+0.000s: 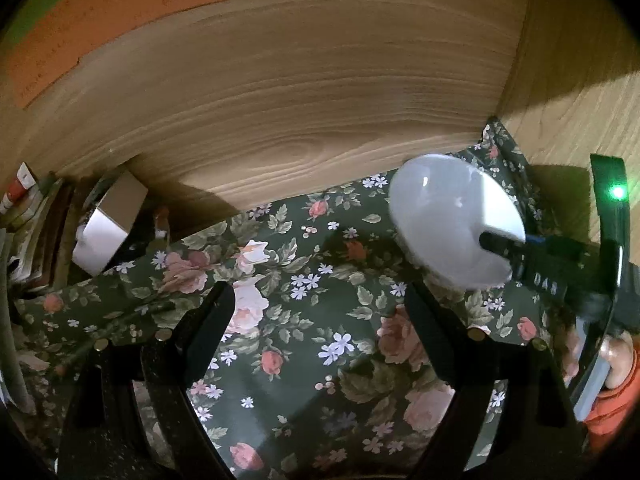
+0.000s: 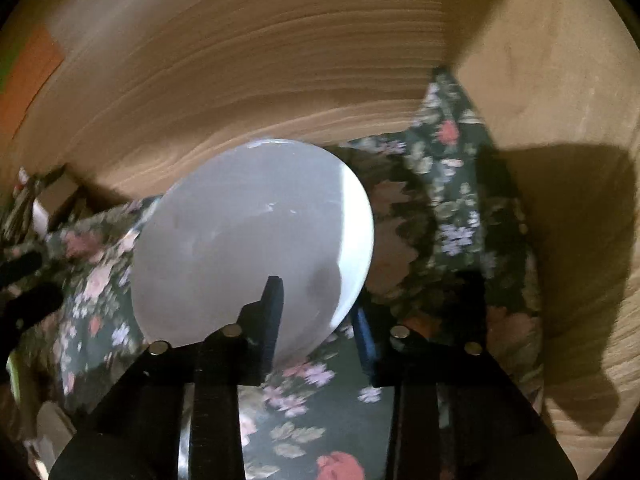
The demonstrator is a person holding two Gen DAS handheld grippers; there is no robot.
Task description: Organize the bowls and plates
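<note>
We are holding a white bowl [image 2: 248, 240] by its rim with our right gripper [image 2: 316, 320]. One finger [image 2: 272, 304] is lying inside the bowl against its inner wall, the other is sitting outside the rim with blue padding showing, and the jaws are standing narrow with the rim pinched between them. The bowl is tilting, its open side facing the camera. In the right wrist view it is hanging over the floral cloth [image 2: 320, 420] that is covering the bench, and its far edge is lying close to the wooden back panel [image 2: 240, 80]. The picture is too blurred for us to tell whether the bowl's underside is touching the cloth.

In the left wrist view the same bowl [image 1: 452, 216] is showing to the right, tilted, with the right gripper's finger [image 1: 500, 246] reaching over its rim and a hand [image 1: 618, 360] in an orange sleeve gripping the handle behind it. A green light [image 1: 618, 191] is glowing on that gripper's frame.

Our left gripper [image 1: 320, 312] is hovering over the cloth with its jaws spread wide and nothing between them but the flower pattern. It is sitting well apart from the bowl, to the left of it.

At the far left a cardboard box [image 1: 108, 224] is leaning near the back panel, beside some stacked books [image 1: 28, 216]. An orange paper sheet [image 1: 120, 20] is stuck on the panel above.
</note>
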